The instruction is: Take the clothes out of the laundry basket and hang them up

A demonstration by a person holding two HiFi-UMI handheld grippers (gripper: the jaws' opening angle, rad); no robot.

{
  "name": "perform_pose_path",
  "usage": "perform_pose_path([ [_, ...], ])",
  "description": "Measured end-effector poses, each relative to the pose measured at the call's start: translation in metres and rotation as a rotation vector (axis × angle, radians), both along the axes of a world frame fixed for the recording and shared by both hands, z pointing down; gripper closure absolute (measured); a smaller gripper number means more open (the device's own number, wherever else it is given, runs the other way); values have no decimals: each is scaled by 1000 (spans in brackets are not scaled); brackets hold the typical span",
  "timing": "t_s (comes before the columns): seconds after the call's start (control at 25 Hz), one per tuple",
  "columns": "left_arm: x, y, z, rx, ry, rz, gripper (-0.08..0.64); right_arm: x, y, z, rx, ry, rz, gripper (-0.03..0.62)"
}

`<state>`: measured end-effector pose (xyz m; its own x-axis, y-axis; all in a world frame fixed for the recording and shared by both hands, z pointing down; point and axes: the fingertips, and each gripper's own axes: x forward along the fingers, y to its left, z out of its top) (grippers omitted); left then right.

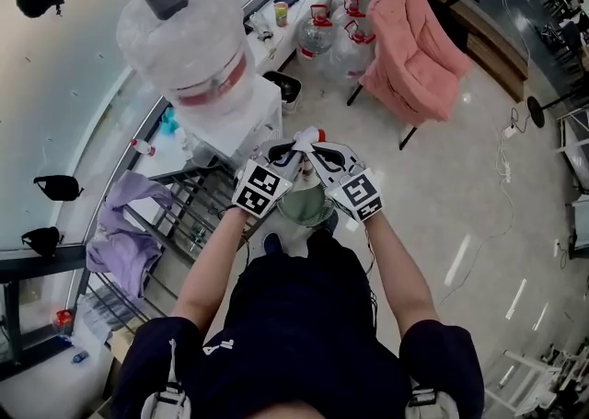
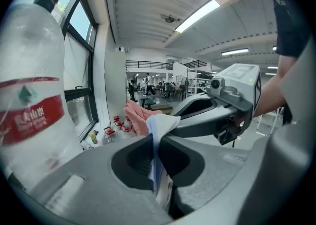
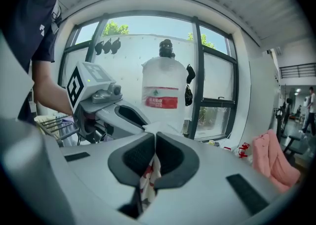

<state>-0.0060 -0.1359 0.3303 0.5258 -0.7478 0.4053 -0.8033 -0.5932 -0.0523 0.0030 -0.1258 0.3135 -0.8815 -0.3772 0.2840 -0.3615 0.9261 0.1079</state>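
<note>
Both grippers meet in front of me, above a green round basket. Between them is a small white garment with red print. My left gripper is shut on one edge of it; in the left gripper view the white cloth is pinched between the pads and stands up past the left gripper. My right gripper is shut on the same garment; the red-printed cloth hangs down between the jaws of the right gripper. Each gripper's tip points at the other.
A water dispenser with a big clear bottle stands just beyond the grippers. At left, a wire drying rack carries purple garments. A pink garment drapes over a chair at back right, with water jugs beside it. Cables trail on the floor.
</note>
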Motion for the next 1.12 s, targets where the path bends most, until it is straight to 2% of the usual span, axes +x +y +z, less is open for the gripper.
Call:
perform_pose_path([
  [0.16,-8,13,-29,35,72,-28,526,0,12,-20,-8,-105,20,563],
  [0.28,-21,21,-58,80,118,-69,528,9,22,-31,-39,-196,6,437],
  [0.32,-26,25,-68,95,126,-81,528,16,23,-30,-55,-211,21,418],
  [0.44,-40,41,-98,133,133,-108,528,34,25,-10,-98,-173,75,403],
  [0.64,-51,77,-155,216,127,-176,528,39,34,60,-232,-110,26,359],
  [0.72,-52,99,-178,246,116,-198,528,30,37,72,-291,-143,-32,349],
  [0.84,-58,133,-205,286,89,-244,528,0,47,74,-320,-157,-191,313],
  [1.0,-72,176,-220,315,97,-352,528,-40,80,67,-388,-227,-405,313],
  [1.04,-76,187,-221,320,110,-381,528,-49,92,65,-405,-246,-454,325],
  [1.12,-83,210,-222,325,137,-431,528,-65,111,59,-440,-288,-493,421],
])
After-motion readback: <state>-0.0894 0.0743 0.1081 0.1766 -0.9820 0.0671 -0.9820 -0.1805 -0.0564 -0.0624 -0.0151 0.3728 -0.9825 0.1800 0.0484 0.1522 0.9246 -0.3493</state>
